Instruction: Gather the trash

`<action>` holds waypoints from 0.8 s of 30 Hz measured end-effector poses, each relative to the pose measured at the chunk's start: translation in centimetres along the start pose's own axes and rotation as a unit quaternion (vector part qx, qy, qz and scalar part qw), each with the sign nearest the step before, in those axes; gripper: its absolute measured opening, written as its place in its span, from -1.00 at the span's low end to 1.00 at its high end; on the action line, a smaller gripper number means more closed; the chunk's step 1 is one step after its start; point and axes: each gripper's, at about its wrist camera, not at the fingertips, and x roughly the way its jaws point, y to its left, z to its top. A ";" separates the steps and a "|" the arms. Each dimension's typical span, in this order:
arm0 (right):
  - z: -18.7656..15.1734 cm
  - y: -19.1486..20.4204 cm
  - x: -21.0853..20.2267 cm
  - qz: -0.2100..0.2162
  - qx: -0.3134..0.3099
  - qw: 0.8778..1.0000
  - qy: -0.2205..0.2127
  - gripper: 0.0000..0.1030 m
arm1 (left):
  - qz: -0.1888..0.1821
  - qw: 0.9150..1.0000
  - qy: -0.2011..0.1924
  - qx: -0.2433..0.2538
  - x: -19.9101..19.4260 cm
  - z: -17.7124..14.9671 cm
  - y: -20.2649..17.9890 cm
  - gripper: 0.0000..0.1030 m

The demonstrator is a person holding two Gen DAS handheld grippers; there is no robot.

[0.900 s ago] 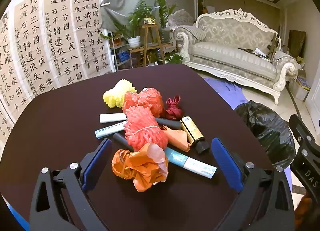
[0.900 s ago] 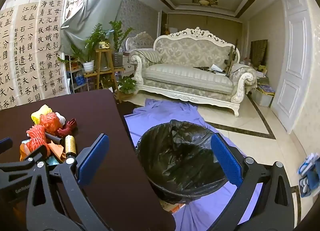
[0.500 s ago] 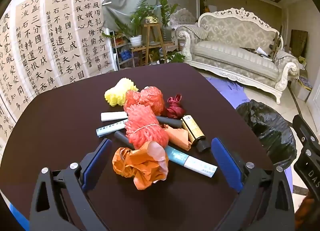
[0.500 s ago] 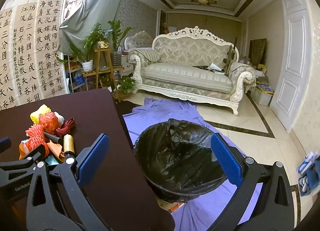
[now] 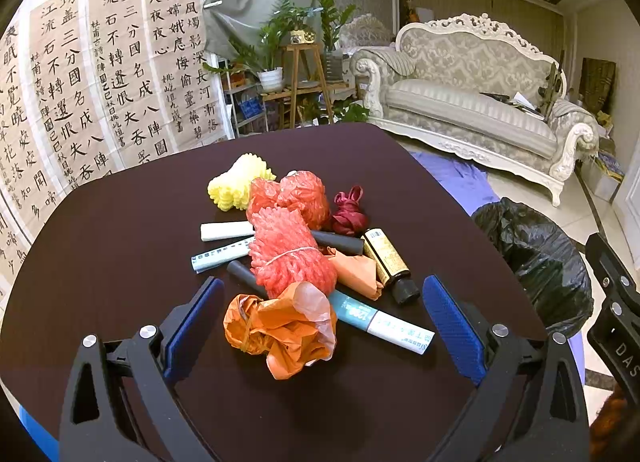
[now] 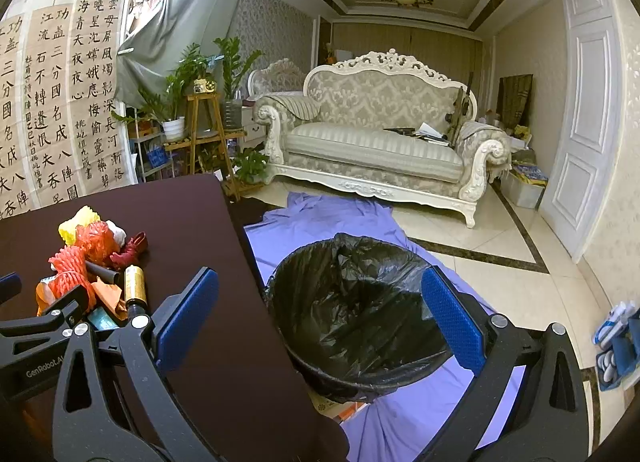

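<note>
A heap of trash lies on the dark round table (image 5: 100,262): a crumpled orange bag (image 5: 280,322), red foam netting (image 5: 292,254), yellow foam netting (image 5: 236,182), a dark red ribbon (image 5: 350,210), a small brown bottle (image 5: 390,262) and several tubes. My left gripper (image 5: 320,318) is open, its blue pads on either side of the orange bag without touching it. My right gripper (image 6: 320,314) is open and empty above the table's right edge and a bin lined with a black bag (image 6: 356,310). The trash heap (image 6: 92,262) also shows at the left of the right wrist view.
The bin (image 5: 532,258) stands on a purple sheet (image 6: 320,218) on the tiled floor, right of the table. A white sofa (image 6: 380,142), a plant stand (image 6: 204,130) and calligraphy sheets (image 5: 100,74) line the back. A white door (image 6: 588,122) is at the right.
The left gripper has crept slightly toward the heap, so the orange bag sits a little deeper between its pads. The right gripper has hardly moved.
</note>
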 end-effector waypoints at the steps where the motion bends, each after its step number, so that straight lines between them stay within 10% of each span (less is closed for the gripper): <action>1: 0.0 0.1 0.0 -0.001 -0.001 1.000 0.000 0.92 | 0.000 1.000 -0.001 0.000 0.0 0.0 0.0 0.87; 24: -1.0 0.4 0.2 -0.003 -0.003 1.000 0.011 0.92 | -0.004 1.000 0.011 -0.002 0.4 -0.3 -0.1 0.87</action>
